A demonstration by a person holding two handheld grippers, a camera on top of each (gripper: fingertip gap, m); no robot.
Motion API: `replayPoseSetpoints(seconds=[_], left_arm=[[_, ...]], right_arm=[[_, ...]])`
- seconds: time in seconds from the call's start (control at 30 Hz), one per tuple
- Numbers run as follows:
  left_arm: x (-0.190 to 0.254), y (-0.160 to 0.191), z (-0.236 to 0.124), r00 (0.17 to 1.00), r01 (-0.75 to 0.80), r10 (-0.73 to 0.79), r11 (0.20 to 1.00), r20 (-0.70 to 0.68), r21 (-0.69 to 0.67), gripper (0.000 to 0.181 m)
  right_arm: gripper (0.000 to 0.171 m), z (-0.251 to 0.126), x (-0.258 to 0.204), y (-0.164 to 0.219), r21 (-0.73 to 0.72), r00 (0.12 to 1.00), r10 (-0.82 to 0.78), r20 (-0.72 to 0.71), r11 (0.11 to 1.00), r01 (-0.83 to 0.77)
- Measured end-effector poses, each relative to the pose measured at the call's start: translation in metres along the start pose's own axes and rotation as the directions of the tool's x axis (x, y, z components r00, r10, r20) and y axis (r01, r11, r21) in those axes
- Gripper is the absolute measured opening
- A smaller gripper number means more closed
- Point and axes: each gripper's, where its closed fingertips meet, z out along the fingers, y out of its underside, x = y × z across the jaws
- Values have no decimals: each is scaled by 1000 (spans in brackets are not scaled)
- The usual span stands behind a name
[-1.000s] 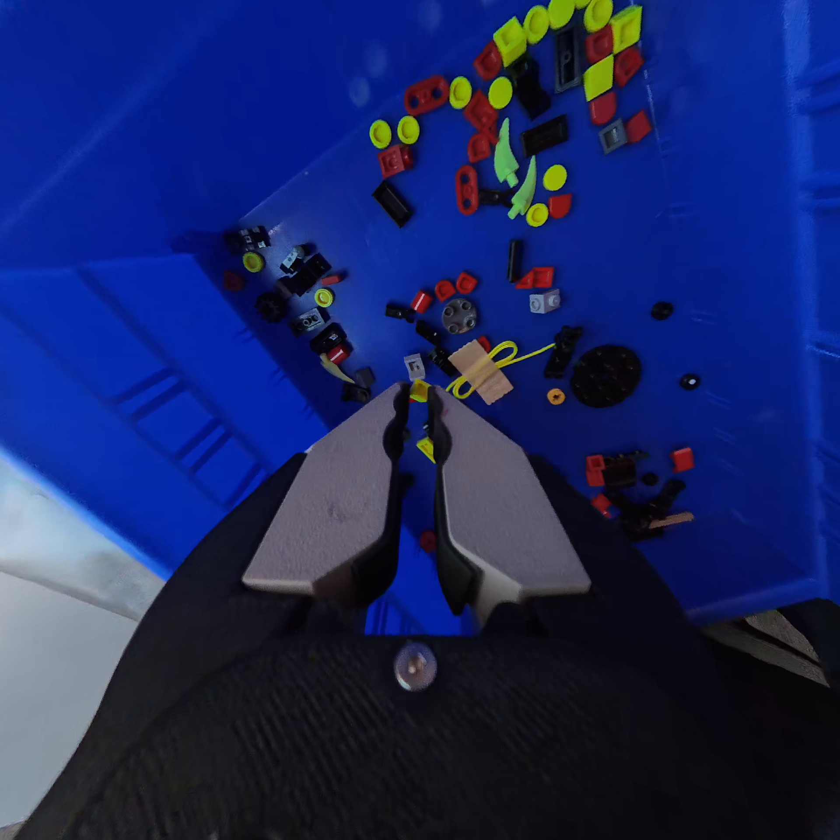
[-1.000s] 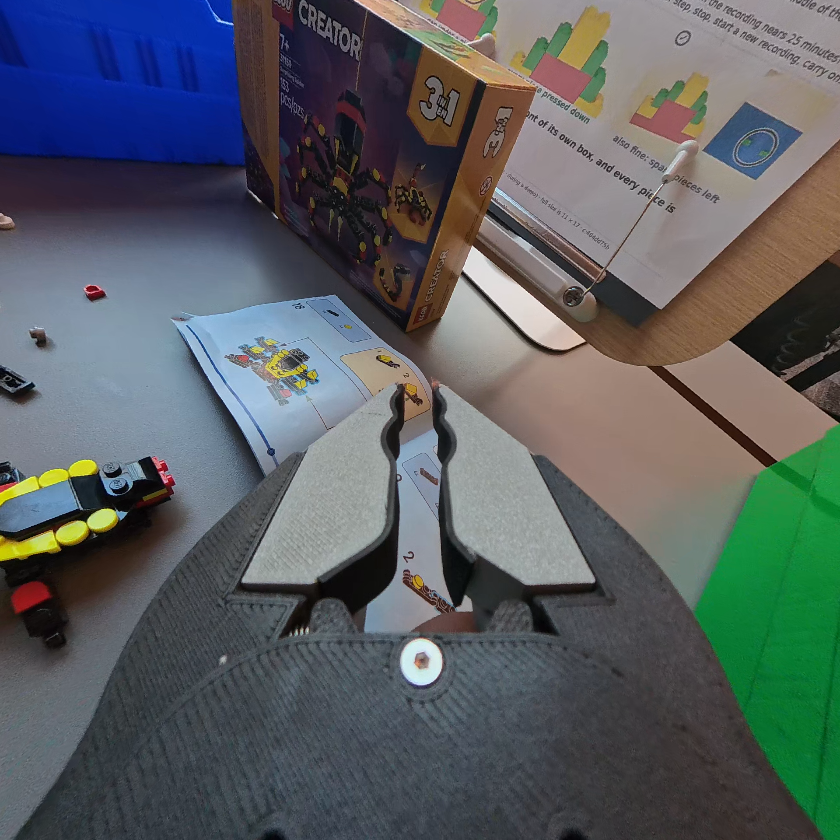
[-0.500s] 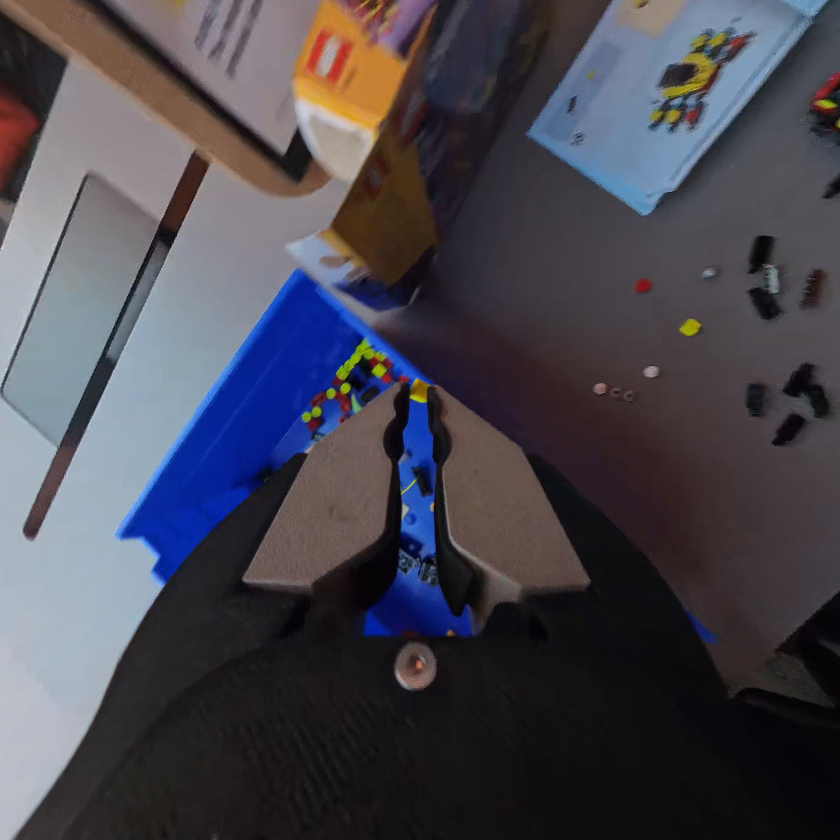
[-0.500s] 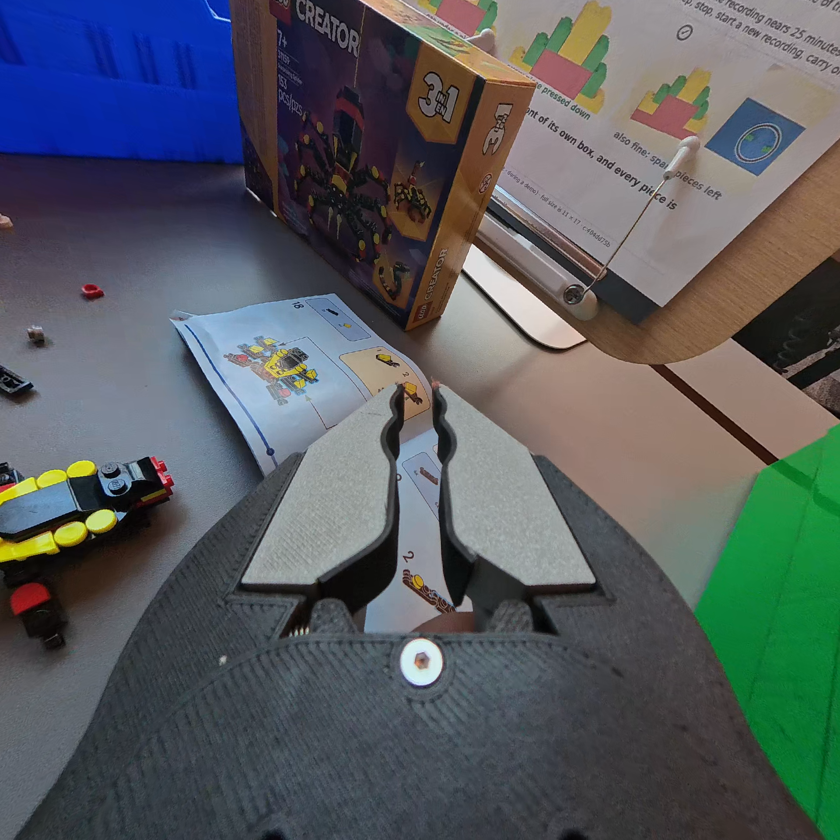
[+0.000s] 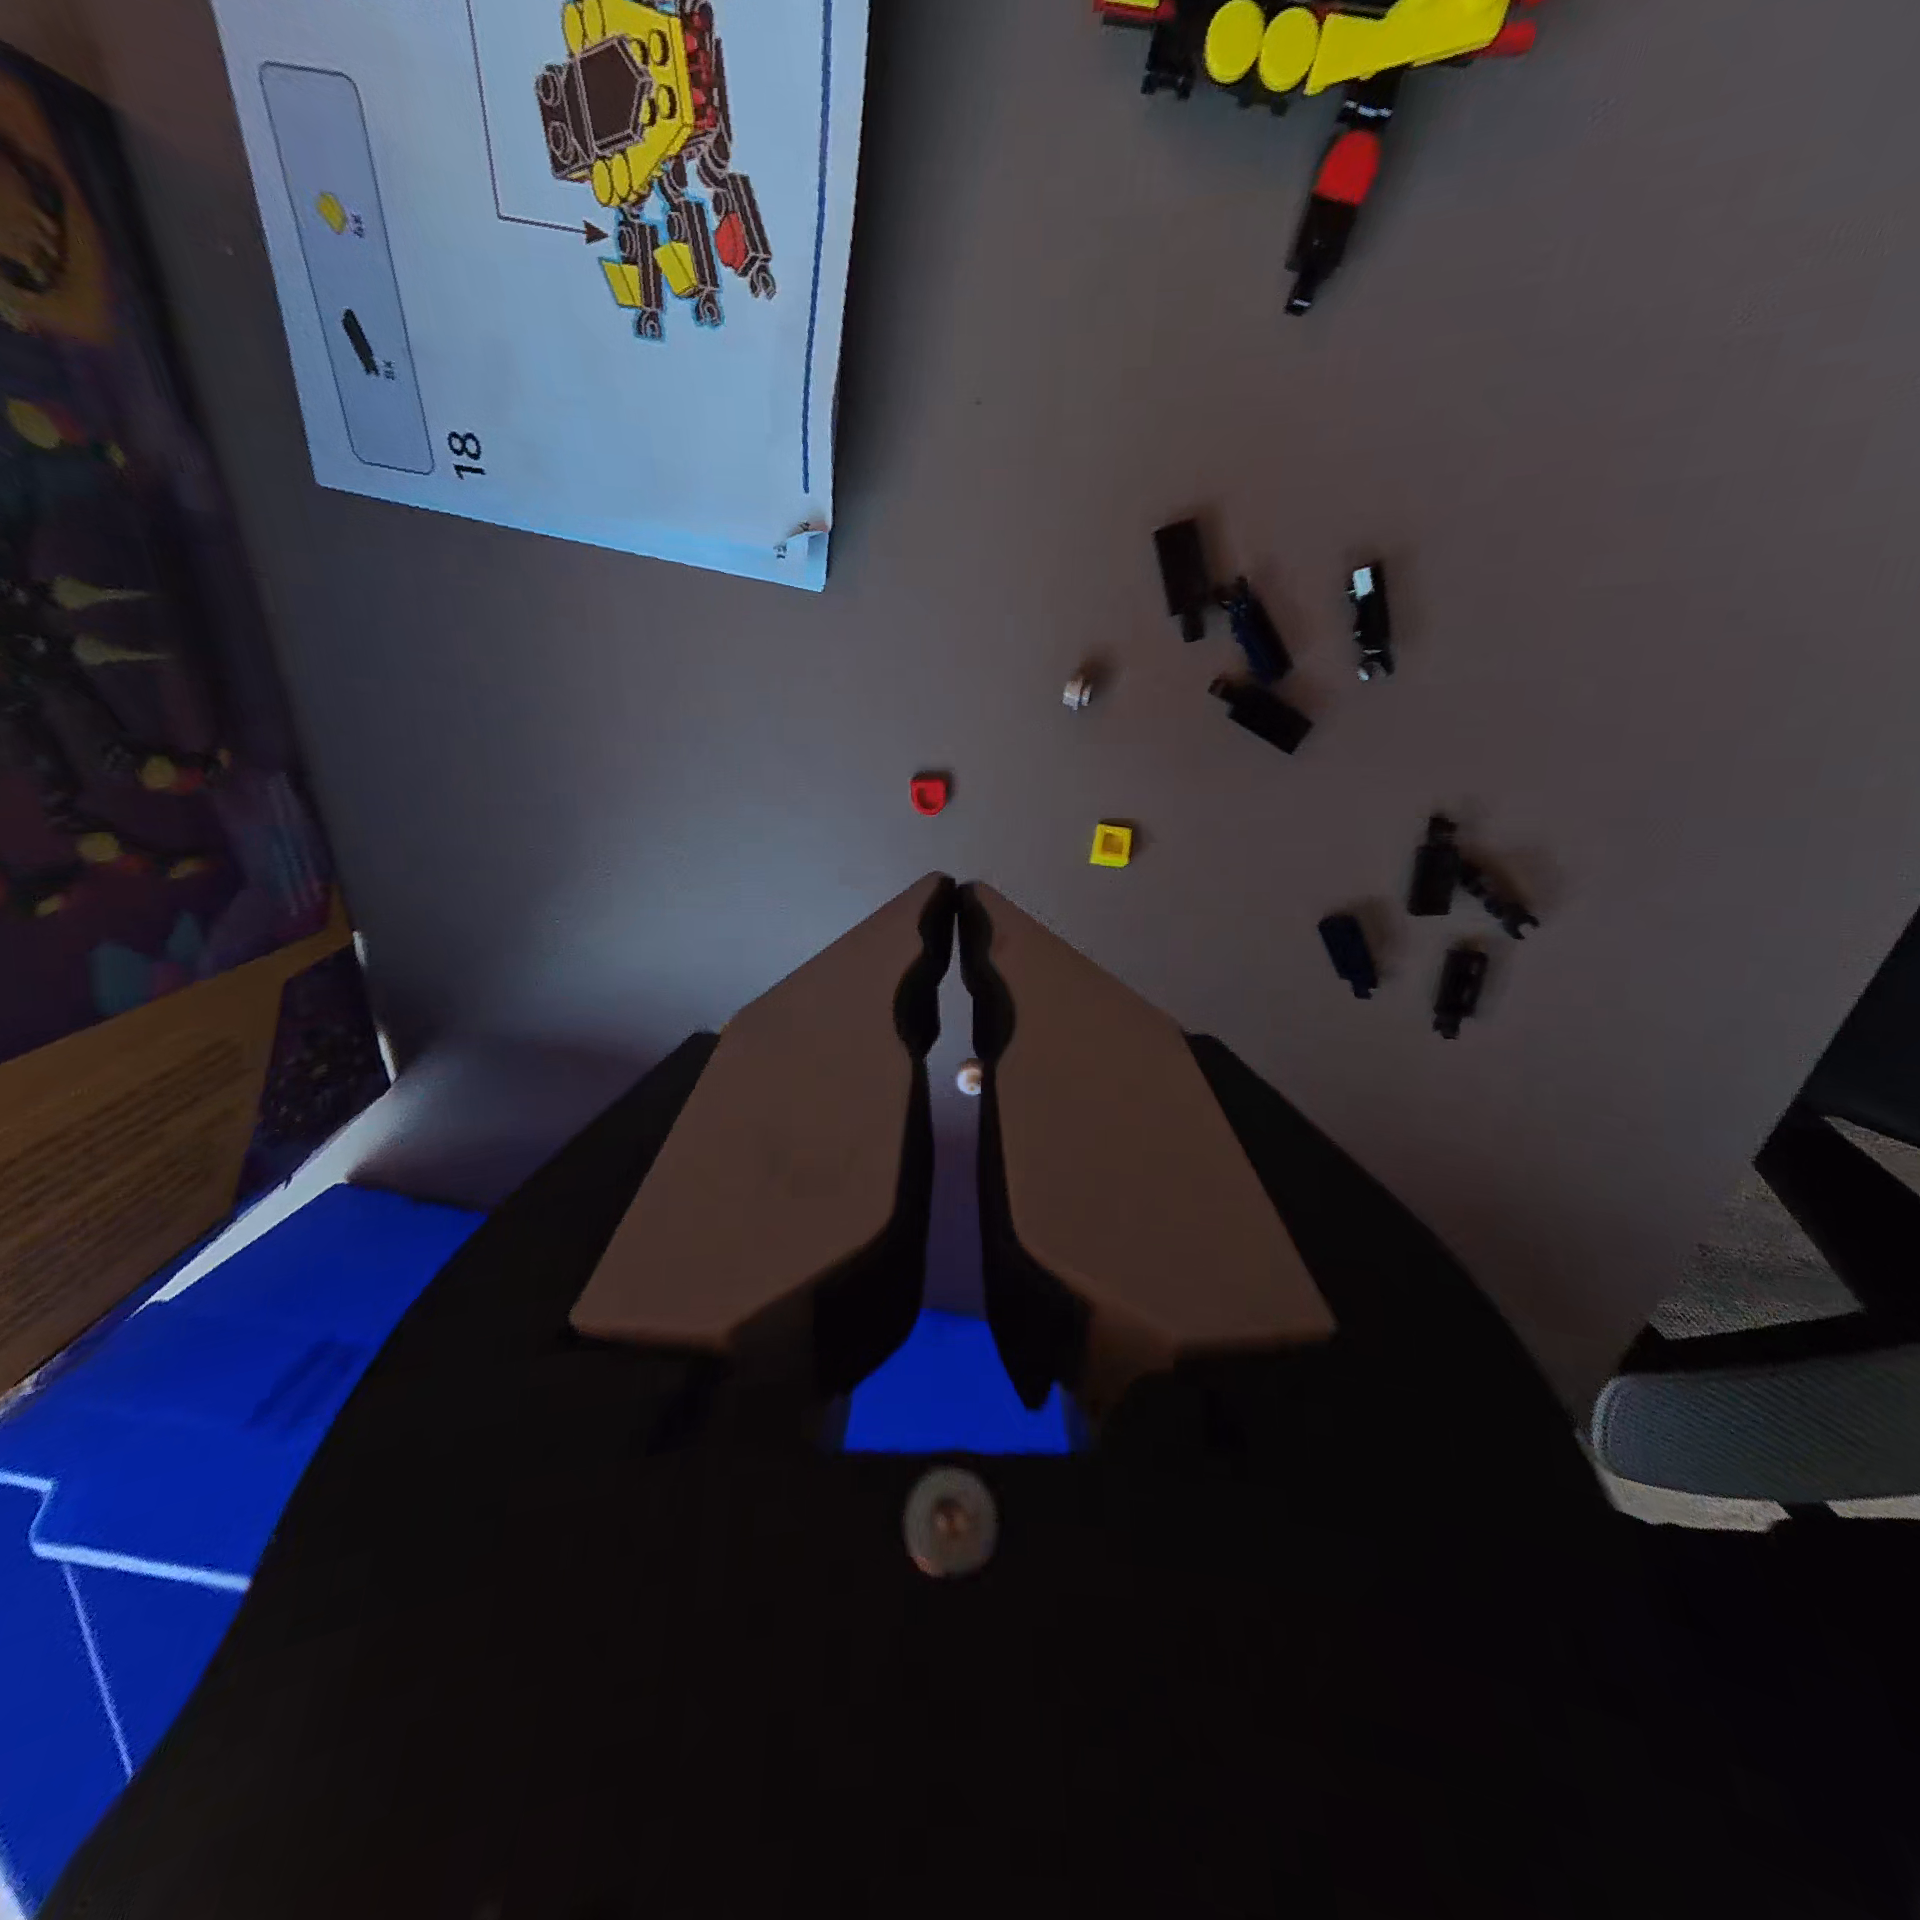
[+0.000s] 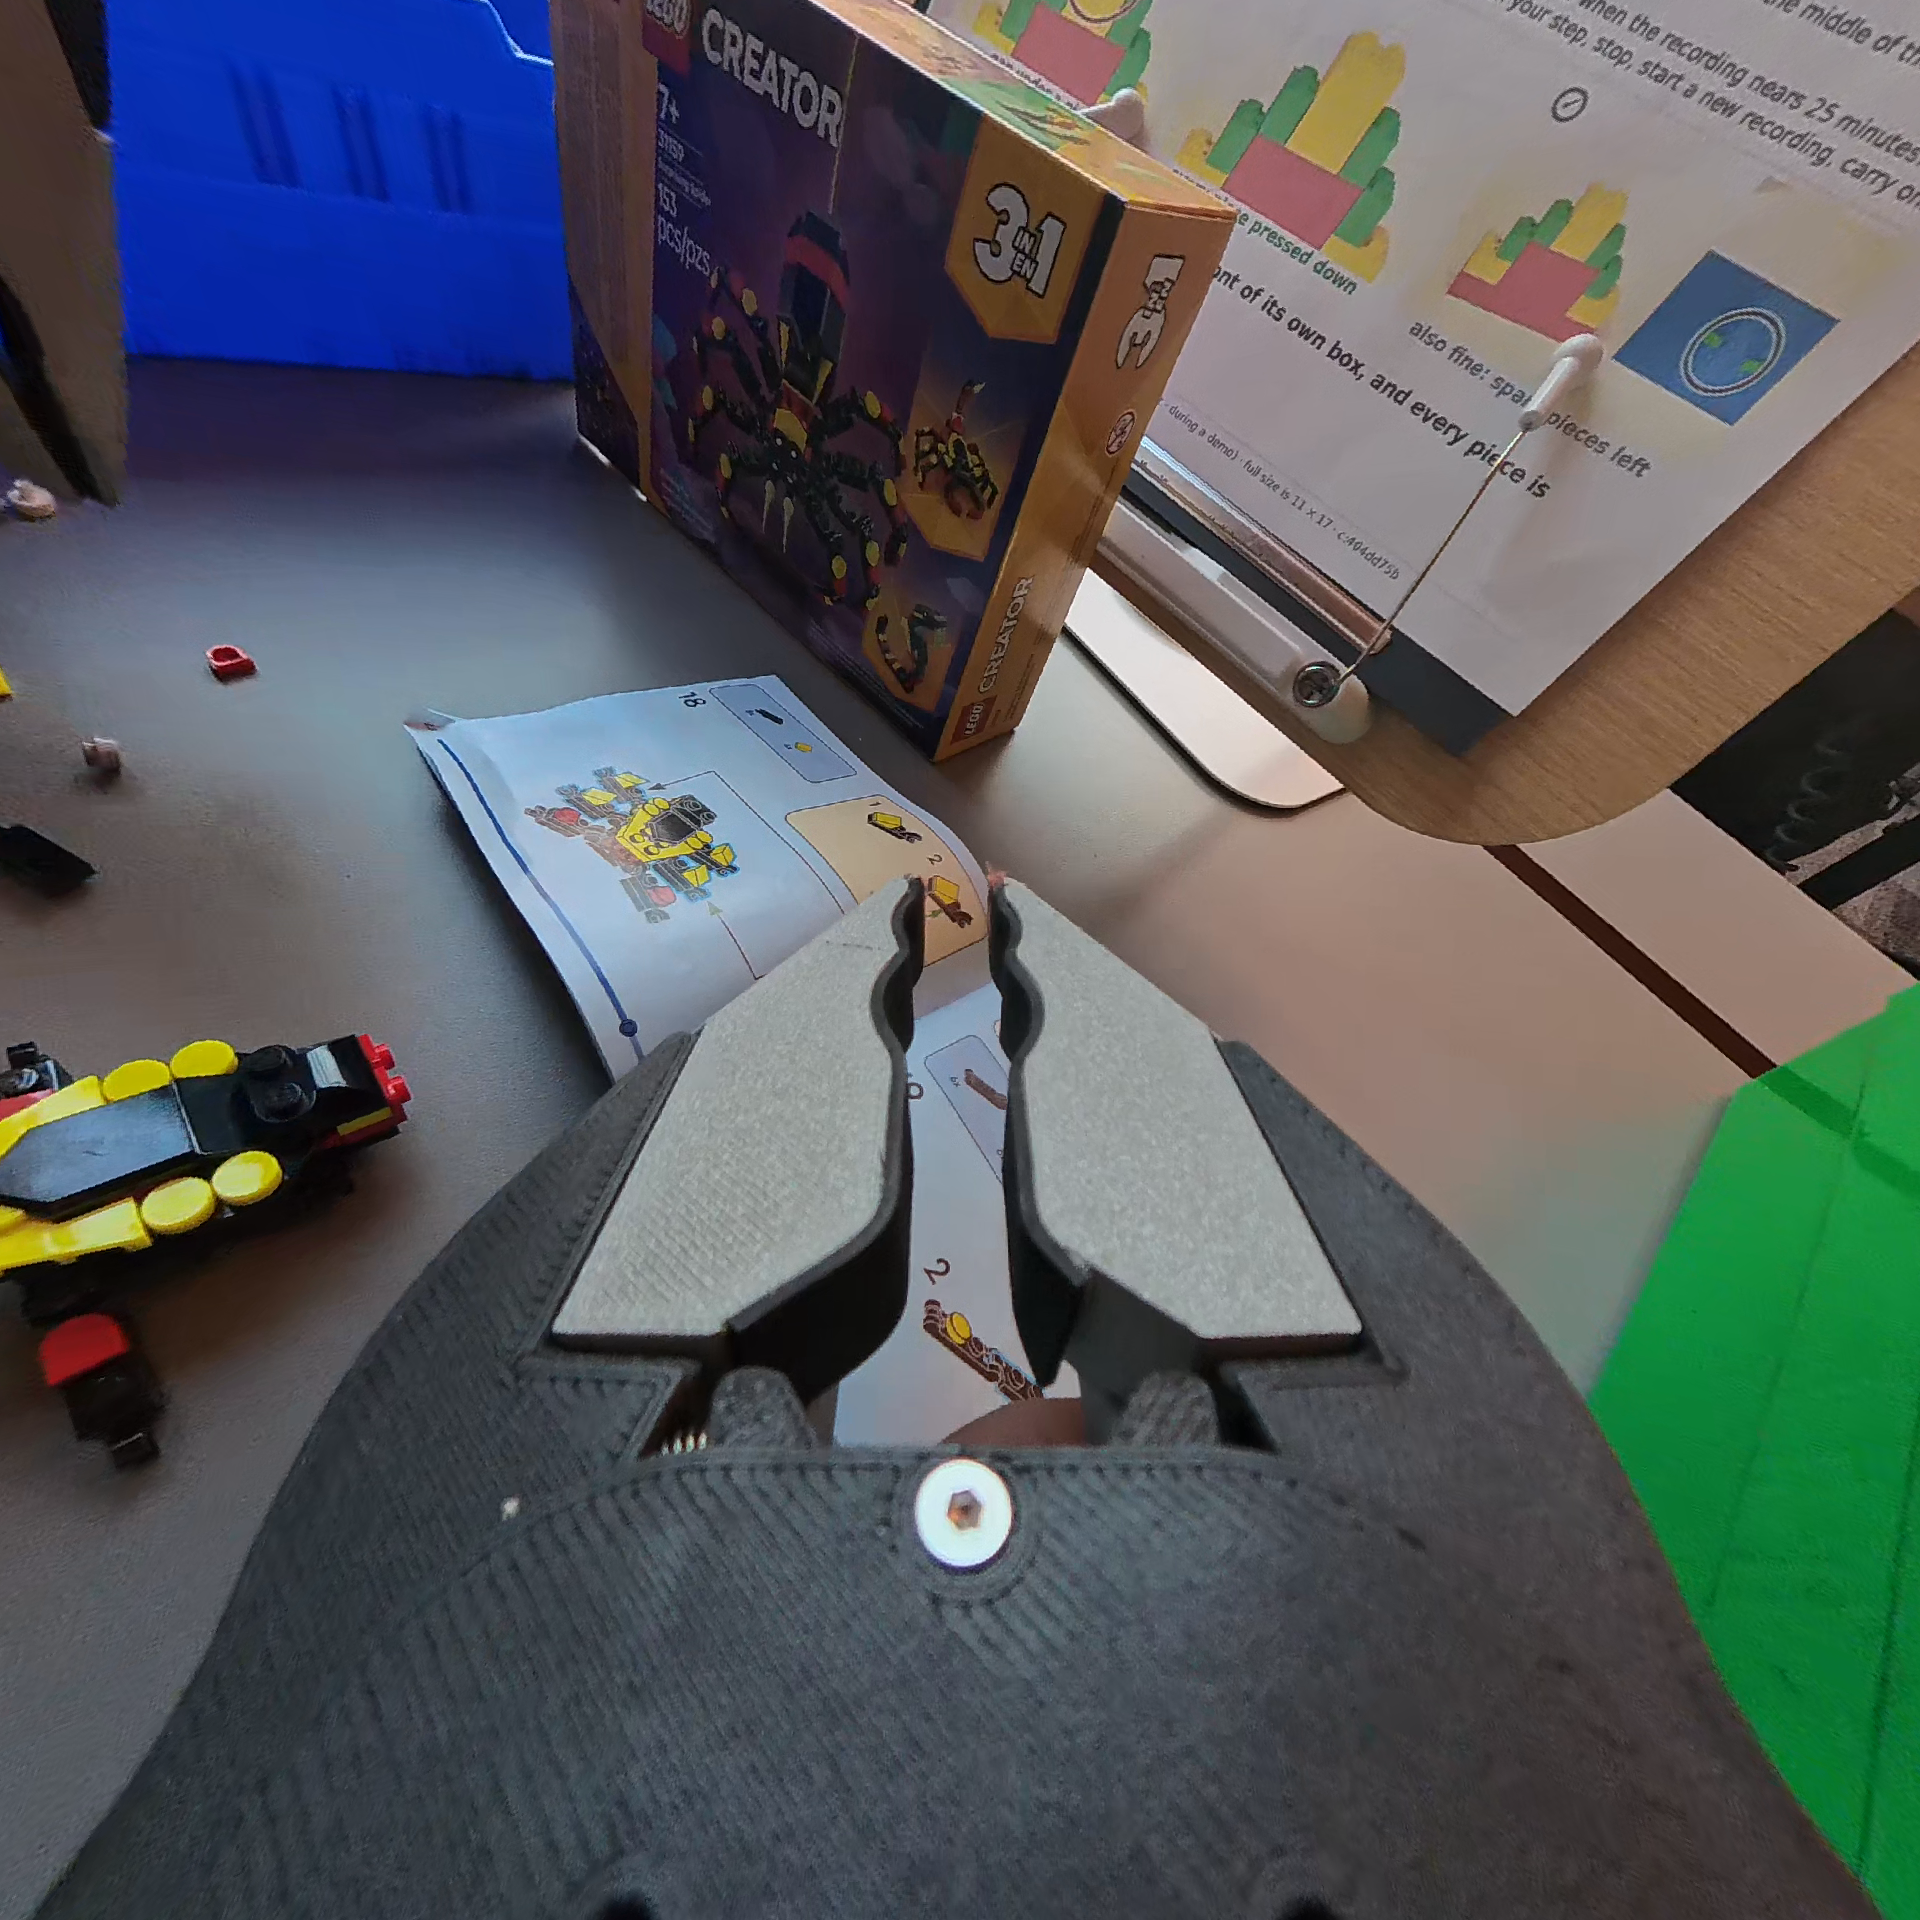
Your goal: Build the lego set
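Observation:
My left gripper (image 5: 951, 891) hangs over the grey table with its tips together, and no piece shows between them. A small red piece (image 5: 929, 793) and a small yellow piece (image 5: 1110, 844) lie just beyond the tips. Loose black pieces (image 5: 1257, 665) lie farther right. The part-built black, yellow and red model (image 5: 1340, 52) is at the top; it also shows in the right wrist view (image 6: 156, 1153) at the left. My right gripper (image 6: 954, 885) is empty, its jaws a narrow gap apart, over the open instruction booklet (image 6: 707, 831).
The blue parts bin (image 5: 156, 1403) is under my left gripper's base. The set's box (image 6: 862, 395) stands behind the booklet. A wooden board with a printed sheet (image 6: 1558, 260) leans at the back right. A green surface (image 6: 1787, 1403) is at the right.
My left gripper has come up out of the blue bin and swung over the table. The yellow piece seen at its tips earlier no longer shows. The right gripper has barely moved.

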Motion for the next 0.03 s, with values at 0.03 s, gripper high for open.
replayPoseSetpoints(seconds=[0.03], left_arm=[[-2,0,-2,1000,3,-3,1000,8,10,0]], right_arm=[[8,0,0,0,-1,1000,0,2,1000,0]])
